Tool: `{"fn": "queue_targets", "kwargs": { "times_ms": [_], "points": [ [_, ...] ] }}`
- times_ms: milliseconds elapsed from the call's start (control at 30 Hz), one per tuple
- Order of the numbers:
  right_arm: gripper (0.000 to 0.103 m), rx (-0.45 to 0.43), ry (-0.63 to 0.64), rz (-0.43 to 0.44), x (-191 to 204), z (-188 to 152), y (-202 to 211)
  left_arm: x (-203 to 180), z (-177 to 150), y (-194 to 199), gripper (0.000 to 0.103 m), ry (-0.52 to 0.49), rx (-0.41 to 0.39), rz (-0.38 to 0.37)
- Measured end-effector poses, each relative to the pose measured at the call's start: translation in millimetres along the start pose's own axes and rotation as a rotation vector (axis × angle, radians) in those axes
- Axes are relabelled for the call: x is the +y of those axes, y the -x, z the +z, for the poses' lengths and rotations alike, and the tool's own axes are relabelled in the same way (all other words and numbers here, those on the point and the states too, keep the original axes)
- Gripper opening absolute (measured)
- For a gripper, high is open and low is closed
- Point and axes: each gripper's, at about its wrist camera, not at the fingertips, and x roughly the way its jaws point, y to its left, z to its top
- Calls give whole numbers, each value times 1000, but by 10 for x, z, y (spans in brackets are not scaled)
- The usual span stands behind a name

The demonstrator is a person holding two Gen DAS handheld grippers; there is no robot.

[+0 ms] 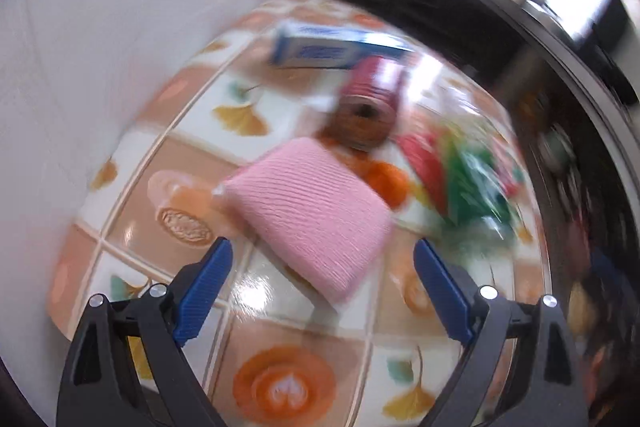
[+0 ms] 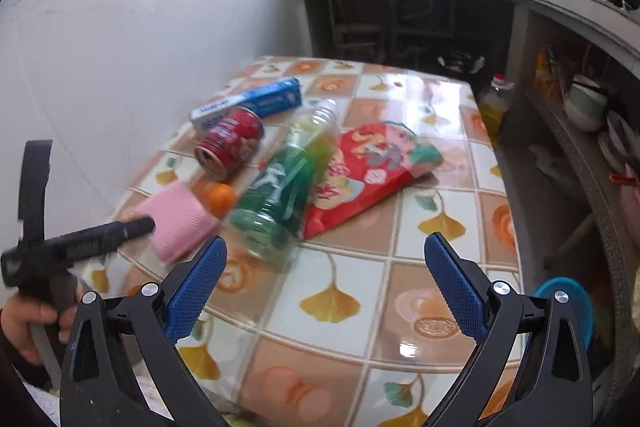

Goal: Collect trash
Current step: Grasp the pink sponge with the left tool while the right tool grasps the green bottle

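Trash: can (image 2: 230, 143), bottle (image 2: 286, 179), red packet (image 2: 360, 171), blue box (image 2: 256, 101) mid-table (image 2: 440, 267).
Left gripper (image 1: 323, 259): fingers wide, over pink cloth (image 1: 312, 211).
Right gripper (image 2: 325, 259): fingers wide, empty.

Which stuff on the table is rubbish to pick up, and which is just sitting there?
Likely rubbish:
- red can, on its side
- green plastic bottle, on its side
- red snack bag
- blue and white box

Probably just sitting there:
- pink cloth
- orange
- yellow oil bottle beyond the table
- bowls on the shelf
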Motion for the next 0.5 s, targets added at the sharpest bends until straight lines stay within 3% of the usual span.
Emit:
{"fn": "queue_targets", "kwargs": {
  "times_ms": [100, 233, 500],
  "points": [
    [95, 26, -39, 11, -109, -15, -64, 89, 96, -210, 90, 123, 15, 38],
    [95, 72, -86, 1, -273, -9, -200, 1, 148, -400, 90, 102, 42, 48],
    [95, 126, -122, 12, -412, 15, -360, -5, 321, -521, 95, 93, 13, 122]
  ]
}}
